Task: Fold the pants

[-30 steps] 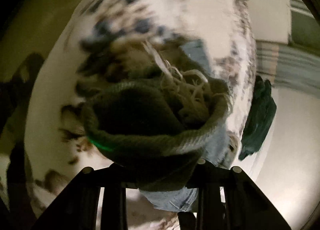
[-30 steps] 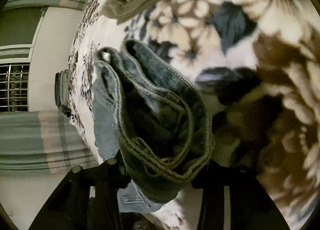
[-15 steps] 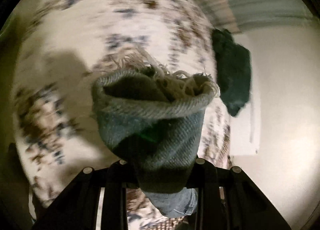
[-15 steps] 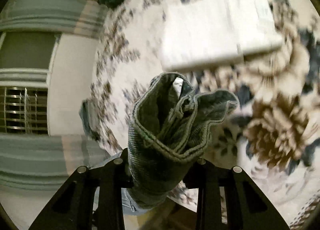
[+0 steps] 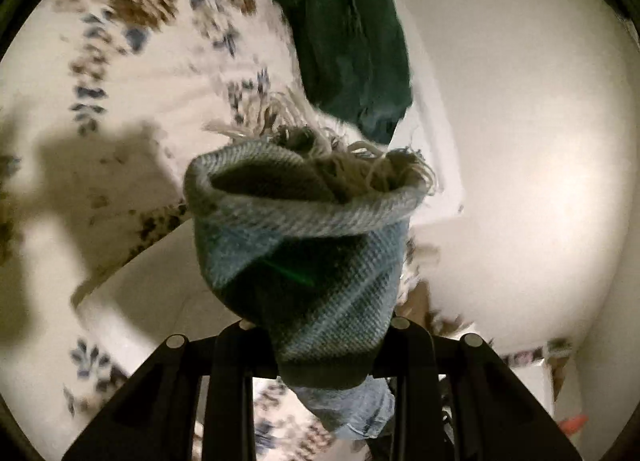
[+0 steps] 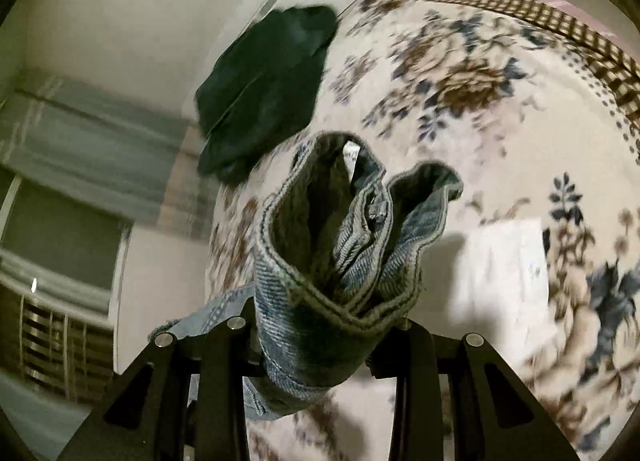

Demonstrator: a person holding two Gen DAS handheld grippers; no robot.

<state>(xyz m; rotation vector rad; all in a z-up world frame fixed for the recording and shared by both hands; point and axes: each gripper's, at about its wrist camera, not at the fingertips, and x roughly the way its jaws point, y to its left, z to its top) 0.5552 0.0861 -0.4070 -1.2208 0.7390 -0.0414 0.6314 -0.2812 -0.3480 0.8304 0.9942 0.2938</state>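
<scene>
The pants are blue denim jeans. My left gripper (image 5: 320, 325) is shut on a bunched frayed hem end of the jeans (image 5: 304, 245), held up above the floral bed cover (image 5: 132, 73). My right gripper (image 6: 320, 321) is shut on a bunched, stitched edge of the jeans (image 6: 332, 261), also lifted above the bed cover (image 6: 500, 141). More denim hangs below each gripper. The fingertips are hidden by the cloth.
A dark green garment (image 5: 352, 53) lies at the bed's edge, also in the right wrist view (image 6: 264, 93). A white folded cloth (image 6: 504, 261) lies on the bed. A white wall (image 5: 520, 141) and striped curtain (image 6: 92, 149) border the bed.
Both grippers have lifted the jeans up and away from the bed cover and swung round; the green garment now shows higher and closer to centre in both views.
</scene>
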